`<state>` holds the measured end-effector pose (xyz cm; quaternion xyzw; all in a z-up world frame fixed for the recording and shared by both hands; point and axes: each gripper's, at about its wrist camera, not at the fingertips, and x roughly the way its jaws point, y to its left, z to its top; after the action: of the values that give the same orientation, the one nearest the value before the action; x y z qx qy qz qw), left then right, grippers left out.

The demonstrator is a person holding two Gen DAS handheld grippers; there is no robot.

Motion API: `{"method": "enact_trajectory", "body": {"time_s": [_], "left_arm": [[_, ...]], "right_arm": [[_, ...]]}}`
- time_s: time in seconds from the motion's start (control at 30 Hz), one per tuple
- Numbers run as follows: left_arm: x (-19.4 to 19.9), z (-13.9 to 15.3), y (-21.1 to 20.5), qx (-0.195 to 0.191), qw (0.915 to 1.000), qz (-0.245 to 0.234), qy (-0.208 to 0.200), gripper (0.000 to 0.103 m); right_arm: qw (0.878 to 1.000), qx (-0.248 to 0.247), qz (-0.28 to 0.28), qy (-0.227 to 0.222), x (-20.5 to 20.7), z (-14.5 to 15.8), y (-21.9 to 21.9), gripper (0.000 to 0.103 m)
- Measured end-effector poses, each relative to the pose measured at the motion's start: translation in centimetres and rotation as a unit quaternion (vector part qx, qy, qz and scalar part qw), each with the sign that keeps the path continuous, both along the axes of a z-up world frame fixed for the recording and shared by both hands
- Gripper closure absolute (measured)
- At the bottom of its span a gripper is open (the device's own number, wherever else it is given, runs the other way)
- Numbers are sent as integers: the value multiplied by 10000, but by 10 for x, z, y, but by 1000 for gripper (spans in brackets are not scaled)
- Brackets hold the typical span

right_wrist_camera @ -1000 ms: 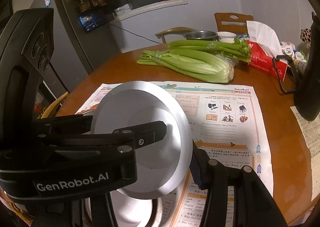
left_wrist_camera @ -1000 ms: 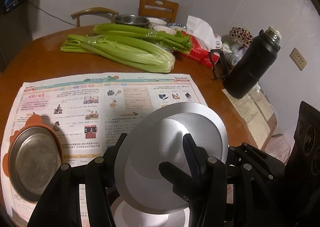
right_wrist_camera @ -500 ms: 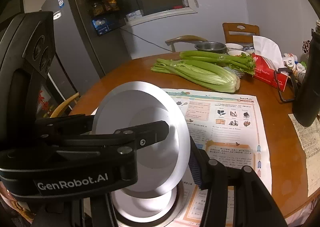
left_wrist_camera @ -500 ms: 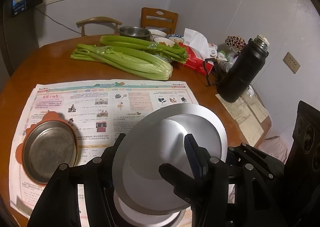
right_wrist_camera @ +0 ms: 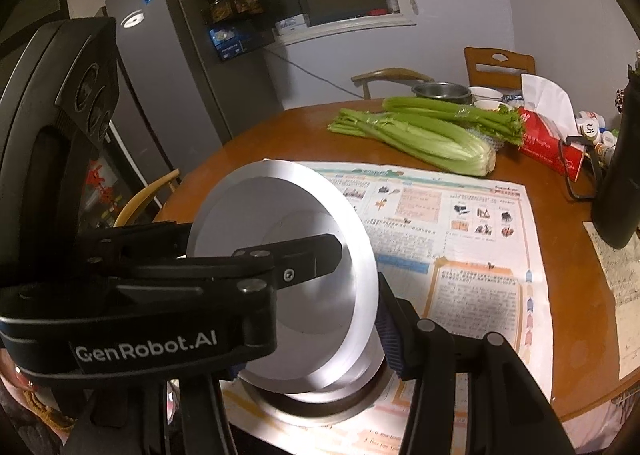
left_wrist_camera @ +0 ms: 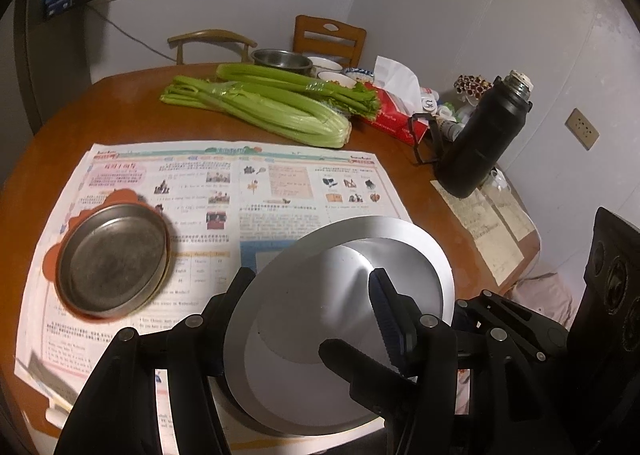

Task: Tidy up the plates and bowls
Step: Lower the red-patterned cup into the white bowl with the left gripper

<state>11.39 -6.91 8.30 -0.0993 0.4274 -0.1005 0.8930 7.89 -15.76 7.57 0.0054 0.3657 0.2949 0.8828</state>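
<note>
A wide-rimmed silver plate (left_wrist_camera: 344, 295) hangs tilted above the newspaper, held from two sides. My left gripper (left_wrist_camera: 308, 283) is shut on its near left part, the blue pad inside the dish and the other finger behind the rim. My right gripper (right_wrist_camera: 320, 291) is shut on the same silver plate (right_wrist_camera: 320, 343), with one blue-padded fingertip (right_wrist_camera: 384, 319) at the rim and its other finger hidden behind the left gripper. Directly below lies another silver dish (right_wrist_camera: 328, 407). A dull steel dish (left_wrist_camera: 112, 259) rests on the paper at the left.
A newspaper (left_wrist_camera: 280, 183) covers the round wooden table (left_wrist_camera: 120, 111). Celery bunches (left_wrist_camera: 272, 111), a tissue box (left_wrist_camera: 396, 119), a black flask (left_wrist_camera: 480, 143) and bowls (left_wrist_camera: 280, 59) stand at the far side. Chairs and a fridge (right_wrist_camera: 172, 67) lie beyond the table.
Both grippers have lifted the silver plate and drawn it back towards the near table edge. The dish beneath it and the steel dish at the left now show more fully.
</note>
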Motion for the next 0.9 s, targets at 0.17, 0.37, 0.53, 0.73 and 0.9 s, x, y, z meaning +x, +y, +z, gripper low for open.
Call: {"method": "enact_trajectory", "body": {"time_s": [0.17, 0.37, 0.53, 0.73, 0.9], "left_arm": [[-9, -5, 2, -15, 10000, 60, 38, 44], [-14, -12, 2, 14, 9999, 88, 89, 44], [-15, -20, -1, 62, 9998, 55, 162, 44], [-14, -36, -4, 54, 9995, 80, 317, 44], [-11, -46, -3, 49, 9990, 122, 434, 44]], "right_arm": [[9999, -69, 90, 34, -9, -4, 4, 50], [9997, -104, 193, 114, -15, -11, 6, 50], [9994, -172, 211, 197, -17, -18, 6, 50], [9992, -195, 195, 303, -15, -27, 4, 50], [9987, -259, 221, 390, -15, -35, 5, 50]]}}
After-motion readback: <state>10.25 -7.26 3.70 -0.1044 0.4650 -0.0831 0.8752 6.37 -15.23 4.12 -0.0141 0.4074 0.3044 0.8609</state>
